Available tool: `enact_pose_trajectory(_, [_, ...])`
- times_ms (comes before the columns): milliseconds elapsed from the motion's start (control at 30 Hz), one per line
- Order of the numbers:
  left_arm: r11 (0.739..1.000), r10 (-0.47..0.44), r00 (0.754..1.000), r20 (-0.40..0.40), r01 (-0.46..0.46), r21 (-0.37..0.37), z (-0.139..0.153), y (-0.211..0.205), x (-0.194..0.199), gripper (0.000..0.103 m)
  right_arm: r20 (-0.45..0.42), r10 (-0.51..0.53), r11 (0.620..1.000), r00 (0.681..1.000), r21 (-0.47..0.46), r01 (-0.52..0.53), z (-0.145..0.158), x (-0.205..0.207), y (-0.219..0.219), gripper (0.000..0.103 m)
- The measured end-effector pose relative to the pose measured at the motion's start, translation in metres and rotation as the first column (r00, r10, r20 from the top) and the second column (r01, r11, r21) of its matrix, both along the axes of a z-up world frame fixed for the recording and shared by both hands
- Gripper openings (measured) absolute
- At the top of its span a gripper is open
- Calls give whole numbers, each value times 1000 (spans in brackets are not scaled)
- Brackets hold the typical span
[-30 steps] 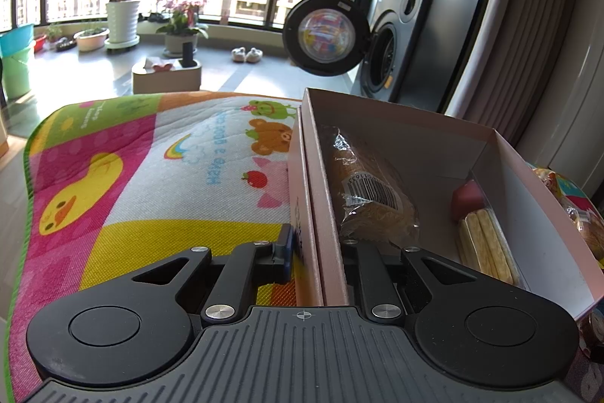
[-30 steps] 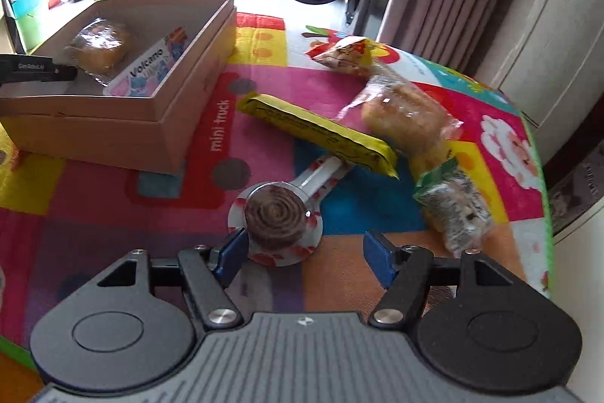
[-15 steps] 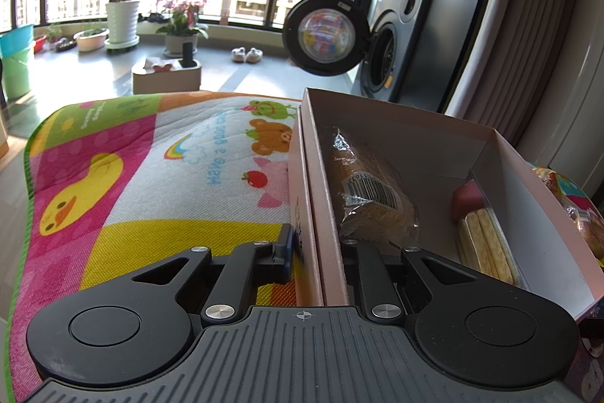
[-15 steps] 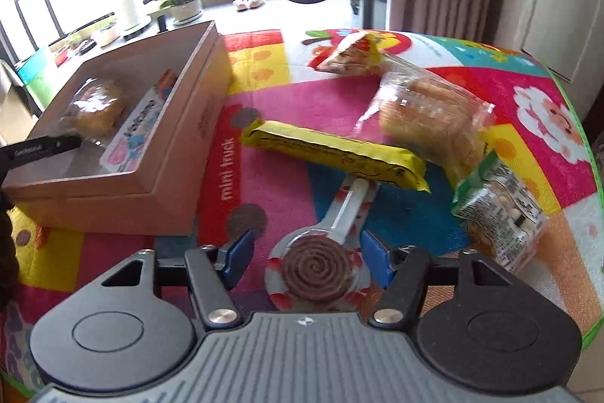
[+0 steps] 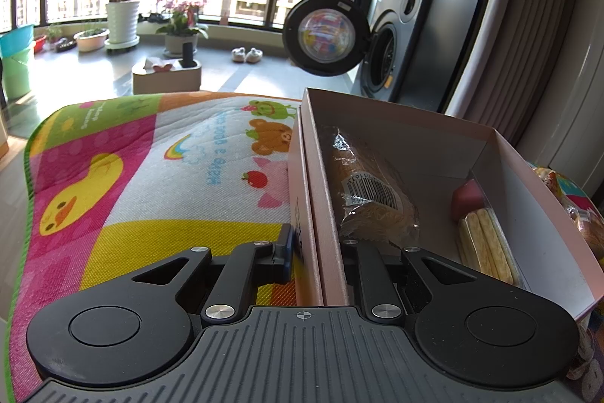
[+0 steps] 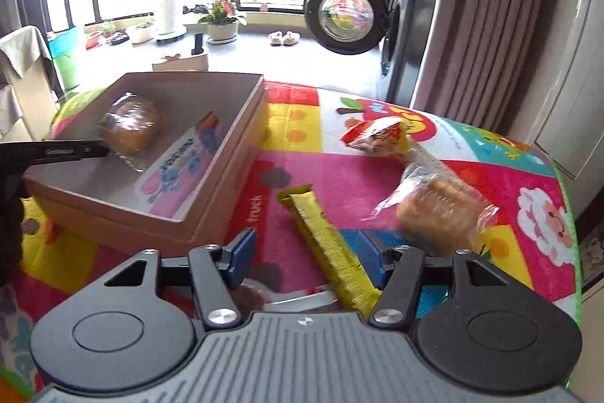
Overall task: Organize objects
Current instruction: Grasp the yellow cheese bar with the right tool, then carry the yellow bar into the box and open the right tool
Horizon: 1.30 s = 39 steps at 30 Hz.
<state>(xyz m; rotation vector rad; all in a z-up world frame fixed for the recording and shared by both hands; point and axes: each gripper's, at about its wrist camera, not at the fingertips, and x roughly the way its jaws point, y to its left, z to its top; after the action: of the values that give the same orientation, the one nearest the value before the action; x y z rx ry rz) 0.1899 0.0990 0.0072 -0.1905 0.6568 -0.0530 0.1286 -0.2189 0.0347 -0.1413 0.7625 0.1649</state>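
Left gripper (image 5: 316, 248) clamps the box (image 5: 543, 191) wall at lower centre. Right gripper (image 6: 306, 253) (level, 2 fingers spread) hovers over the yellow bar (image 6: 326, 244), lower centre.

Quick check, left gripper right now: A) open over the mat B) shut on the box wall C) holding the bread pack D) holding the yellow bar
B. The left gripper has one finger outside and one inside the box, pinching its near wall; the bread pack lies loose inside, and the yellow bar is on the mat by the right gripper.
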Motion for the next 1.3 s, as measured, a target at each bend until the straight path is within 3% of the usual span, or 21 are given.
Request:
enact_pose_trajectory(200, [1000, 0, 1000, 0, 0, 0, 0, 0, 0, 16, -91, -14, 1000, 996, 7, 14, -25, 35, -5, 60])
enact_pose_trajectory(467, [1000, 0, 1000, 0, 0, 0, 0, 0, 0, 16, -149, 19, 1000, 989, 14, -18, -18, 11, 1, 21])
enact_pose_trajectory(767, [1000, 1, 1000, 0, -1, -2, 0, 0, 0, 16, -64, 139, 990, 988, 34, -137, 50, -65, 25, 21])
enact_pose_trajectory(867, [1000, 0, 1000, 0, 0, -2, 0, 0, 0, 16, -6, 163, 980, 987, 113, -161, 79, -67, 35, 11])
enact_pose_trajectory(967, [1000, 1, 1000, 0, -1, -3, 0, 0, 0, 16, 36, 186, 967, 982, 170, -189, 97, -51, 49, 11])
enact_pose_trajectory(1133, [1000, 1, 1000, 0, -1, -2, 0, 0, 0, 16, 15, 175, 976, 984, 131, -175, 97, -28, 65, 11])
enact_pose_trajectory(1300, [1000, 1, 1000, 1, -1, -2, 0, 0, 0, 16, -141, 214, 972, 966, 124, -198, 61, -45, 62, 27])
